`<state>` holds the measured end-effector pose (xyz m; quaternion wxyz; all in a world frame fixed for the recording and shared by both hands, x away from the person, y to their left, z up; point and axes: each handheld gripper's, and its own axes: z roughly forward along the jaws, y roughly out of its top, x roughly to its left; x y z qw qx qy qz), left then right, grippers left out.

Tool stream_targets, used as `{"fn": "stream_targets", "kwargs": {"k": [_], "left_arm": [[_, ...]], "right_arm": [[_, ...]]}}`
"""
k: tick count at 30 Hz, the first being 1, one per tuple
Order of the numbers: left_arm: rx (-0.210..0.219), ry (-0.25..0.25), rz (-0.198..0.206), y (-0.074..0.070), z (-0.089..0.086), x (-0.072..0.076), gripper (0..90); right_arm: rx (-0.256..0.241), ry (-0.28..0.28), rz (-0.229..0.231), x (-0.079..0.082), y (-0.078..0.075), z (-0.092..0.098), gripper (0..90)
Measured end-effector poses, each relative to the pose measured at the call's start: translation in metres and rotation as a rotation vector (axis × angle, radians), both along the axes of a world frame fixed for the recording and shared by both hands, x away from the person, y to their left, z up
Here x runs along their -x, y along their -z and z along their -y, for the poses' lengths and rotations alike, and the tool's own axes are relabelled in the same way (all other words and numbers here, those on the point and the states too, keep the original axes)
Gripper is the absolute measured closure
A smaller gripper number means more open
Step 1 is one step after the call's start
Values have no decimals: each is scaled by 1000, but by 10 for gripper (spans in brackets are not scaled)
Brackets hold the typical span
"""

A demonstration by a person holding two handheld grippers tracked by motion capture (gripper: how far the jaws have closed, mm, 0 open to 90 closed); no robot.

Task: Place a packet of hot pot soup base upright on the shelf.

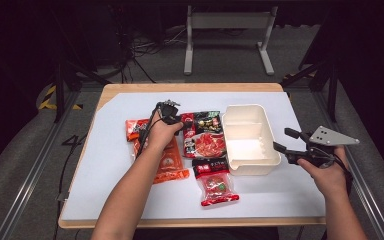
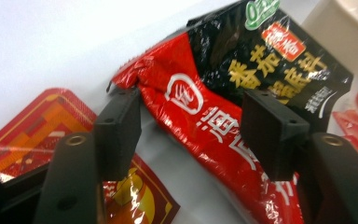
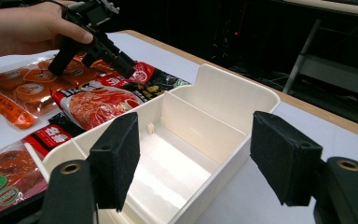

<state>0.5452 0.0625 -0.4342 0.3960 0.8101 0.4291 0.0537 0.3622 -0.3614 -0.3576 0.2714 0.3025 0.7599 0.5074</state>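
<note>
Straddling the red-and-black sauce packet (image 2: 223, 121) (white Chinese characters, a green "0" badge), the left gripper (image 2: 196, 135) is held with jaws apart. The right gripper (image 3: 193, 161) is likewise held spread, near the white divided box (image 3: 223, 98).

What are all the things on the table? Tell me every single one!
Red and black packet: 1, red with black top, middle of the mat, its corner between the left gripper's open jaws.
Orange packet: 1, orange and red, left of the red and black packet, partly under the left hand.
Small red packet: 1, red with clear window, near edge, in front of the box.
Box: 1, cream white, divided into compartments, empty, right of the packets.
Mat: 1, pale blue-white, covering the wooden table.
Left gripper: 1, black, open, over the red and black packet.
Right gripper: 1, black, open, beside the box's right side.
Hands: 2, one on each gripper.
</note>
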Motion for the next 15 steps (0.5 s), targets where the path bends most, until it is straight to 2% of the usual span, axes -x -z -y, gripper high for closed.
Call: {"fn": "stream_targets", "kwargs": {"k": [1, 3, 6, 11, 12, 13, 15], "left_arm": [[-12, 2, -9, 0, 0, 0, 429], [-7, -1, -31, 1, 1, 0, 459], [-6, -1, -41, 2, 1, -1, 487], [2, -3, -72, 3, 2, -1, 557], [19, 0, -92, 4, 2, 0, 557], [36, -5, -114, 6, 2, 1, 665], [39, -16, -121, 5, 2, 3, 692]], "right_arm": [[-2, -2, -2, 0, 0, 0, 334], [0, -4, -2, 0, 0, -1, 333], [3, -2, -2, 0, 0, -1, 332], [4, -1, -3, 0, 1, -2, 331], [7, -2, -3, 0, 1, -2, 332], [7, -2, -3, 0, 1, -2, 332], [6, -3, -3, 1, 0, -2, 331]]}}
